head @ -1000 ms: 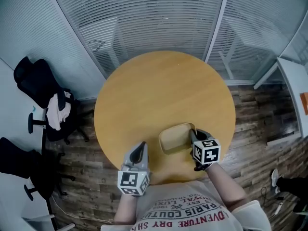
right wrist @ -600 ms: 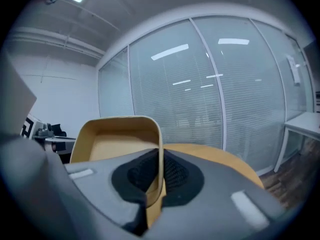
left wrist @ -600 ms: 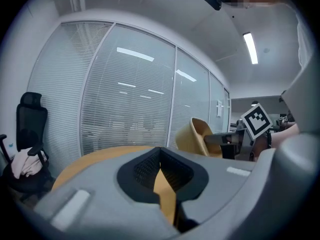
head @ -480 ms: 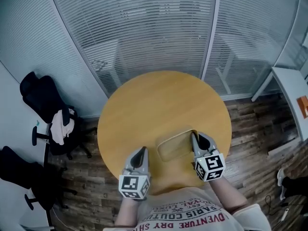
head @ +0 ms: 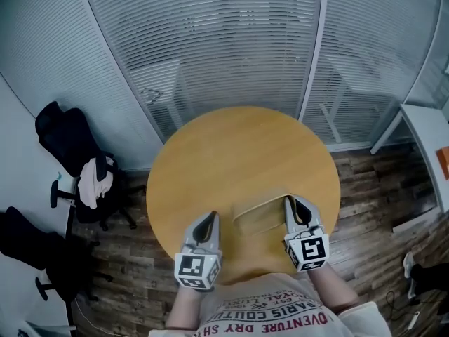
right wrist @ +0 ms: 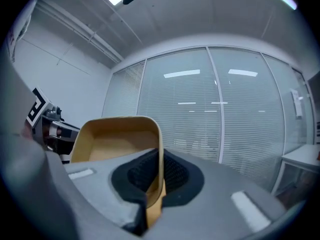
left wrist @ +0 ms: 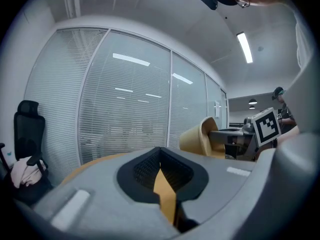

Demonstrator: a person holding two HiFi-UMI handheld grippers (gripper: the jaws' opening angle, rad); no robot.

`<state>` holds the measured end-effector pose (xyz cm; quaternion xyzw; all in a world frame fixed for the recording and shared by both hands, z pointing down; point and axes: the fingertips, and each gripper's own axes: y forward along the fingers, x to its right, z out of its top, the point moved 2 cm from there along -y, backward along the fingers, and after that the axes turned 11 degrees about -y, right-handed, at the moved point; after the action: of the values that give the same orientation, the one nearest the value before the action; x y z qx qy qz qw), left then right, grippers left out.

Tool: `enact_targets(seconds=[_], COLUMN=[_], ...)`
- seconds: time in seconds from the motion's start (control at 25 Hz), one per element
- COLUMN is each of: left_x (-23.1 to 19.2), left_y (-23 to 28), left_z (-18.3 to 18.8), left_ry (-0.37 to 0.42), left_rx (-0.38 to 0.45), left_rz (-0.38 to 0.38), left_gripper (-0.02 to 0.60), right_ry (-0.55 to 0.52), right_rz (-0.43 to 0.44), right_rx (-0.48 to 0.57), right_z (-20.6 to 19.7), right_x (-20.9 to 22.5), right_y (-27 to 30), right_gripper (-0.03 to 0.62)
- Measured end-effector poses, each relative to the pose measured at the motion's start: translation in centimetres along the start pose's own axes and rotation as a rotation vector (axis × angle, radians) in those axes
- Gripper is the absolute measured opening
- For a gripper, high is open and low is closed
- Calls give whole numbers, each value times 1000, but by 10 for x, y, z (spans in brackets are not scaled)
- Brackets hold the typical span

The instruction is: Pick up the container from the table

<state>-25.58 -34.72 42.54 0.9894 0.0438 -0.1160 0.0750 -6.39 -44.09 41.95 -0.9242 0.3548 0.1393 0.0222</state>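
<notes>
The container (head: 259,215) is a shallow tan tray, lifted off the round wooden table (head: 224,153) and tilted on edge. My right gripper (head: 291,201) is shut on its right rim. In the right gripper view the tray (right wrist: 117,136) stands up with its rim pinched between the pads of that gripper (right wrist: 159,164). My left gripper (head: 210,217) hovers to the tray's left, apart from it, jaws together and holding nothing. From the left gripper view (left wrist: 160,159) the tray (left wrist: 200,136) hangs at the right, with the right gripper's marker cube (left wrist: 266,125) behind it.
Glass partitions with blinds (head: 231,41) curve round behind the table. Two black office chairs (head: 66,146) (head: 28,241) stand at the left, one with clothes on it. A white desk edge (head: 428,139) shows at the right. The floor is dark wood.
My right gripper has risen with the tray, which came off the table and tipped from lying flat to standing on edge. The left gripper rose a little.
</notes>
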Motion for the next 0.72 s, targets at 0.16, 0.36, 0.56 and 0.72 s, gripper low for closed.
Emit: enact_targets(seconds=[0.16, 0.36, 0.56, 0.72], left_x=[1, 0, -1, -2], left_y=[-4, -6, -5, -5], left_z=[2, 3, 5, 9], left_ry=[10, 2, 5, 4], left_rx=[5, 9, 11, 16], left_rz=[-3, 1, 4, 5], left_gripper=[6, 6, 6, 6], right_ry=[-5, 21, 40, 34], right_rz=[10, 6, 1, 9], right_rx=[-7, -22, -37, -50], right_z=[0, -1, -6, -8], right_x=[-8, -6, -6, -11], right_y=[-1, -1, 3, 4], right_gripper=[5, 5, 5, 5])
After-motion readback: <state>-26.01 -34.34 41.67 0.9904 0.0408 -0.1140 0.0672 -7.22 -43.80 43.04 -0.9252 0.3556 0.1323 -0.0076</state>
